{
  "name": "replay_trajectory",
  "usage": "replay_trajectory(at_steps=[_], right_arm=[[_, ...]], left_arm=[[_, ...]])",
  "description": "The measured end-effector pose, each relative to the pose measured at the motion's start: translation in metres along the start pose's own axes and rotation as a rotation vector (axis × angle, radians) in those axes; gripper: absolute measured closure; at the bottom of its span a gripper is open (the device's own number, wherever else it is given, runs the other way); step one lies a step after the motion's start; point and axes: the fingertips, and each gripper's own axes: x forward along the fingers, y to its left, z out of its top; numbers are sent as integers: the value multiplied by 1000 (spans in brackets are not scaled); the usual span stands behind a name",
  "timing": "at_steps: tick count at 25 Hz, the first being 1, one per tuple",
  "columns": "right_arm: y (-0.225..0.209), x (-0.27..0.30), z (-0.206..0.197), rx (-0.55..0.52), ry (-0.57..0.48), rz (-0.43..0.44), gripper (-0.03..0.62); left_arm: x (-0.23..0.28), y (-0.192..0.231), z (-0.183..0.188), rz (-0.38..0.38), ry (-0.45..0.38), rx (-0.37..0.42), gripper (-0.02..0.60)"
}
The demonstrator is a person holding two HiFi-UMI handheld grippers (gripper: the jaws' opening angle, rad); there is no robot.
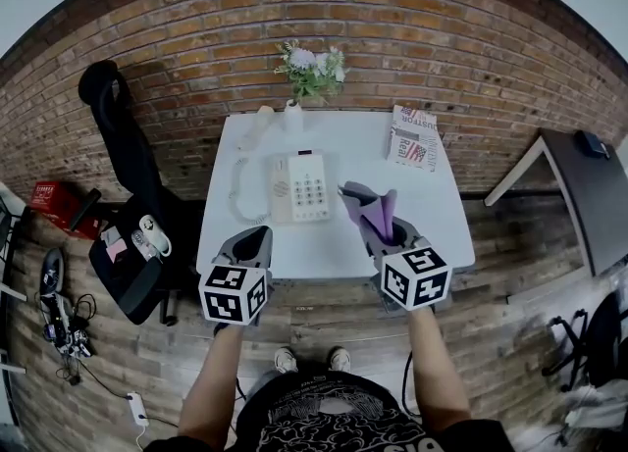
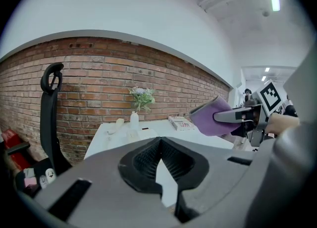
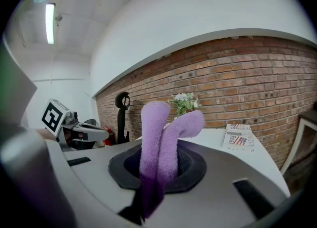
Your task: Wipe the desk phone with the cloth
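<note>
A white desk phone point(image 1: 306, 187) lies on the white table point(image 1: 437, 220). Its handset point(image 1: 257, 125) rests off the cradle to the back left, and the coiled cord loops down the phone's left side. My right gripper point(image 1: 378, 229) hovers just right of the phone, shut on a folded purple cloth point(image 1: 368, 203) that sticks up from its jaws point(image 3: 159, 138). My left gripper point(image 1: 257, 236) is held over the table's front edge, below the phone, shut with nothing in it. From the left gripper view, the cloth point(image 2: 210, 118) and the right gripper point(image 2: 237, 115) show at the right.
A small vase of flowers point(image 1: 312, 68) stands at the table's back edge against the brick wall. A folded newspaper point(image 1: 414, 136) lies at the back right. A black chair point(image 1: 118, 146) with bags stands to the left, and a grey desk point(image 1: 579, 185) to the right.
</note>
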Motion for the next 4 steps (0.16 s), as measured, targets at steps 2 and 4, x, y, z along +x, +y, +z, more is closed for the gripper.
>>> replay_trajectory(at_steps=[2, 4], right_arm=[[-1, -1, 0, 1, 0, 3, 546], [-2, -2, 0, 2, -1, 7, 546]], left_arm=[[1, -2, 1, 1, 1, 1, 575], [2, -4, 1, 1, 3, 2, 575]])
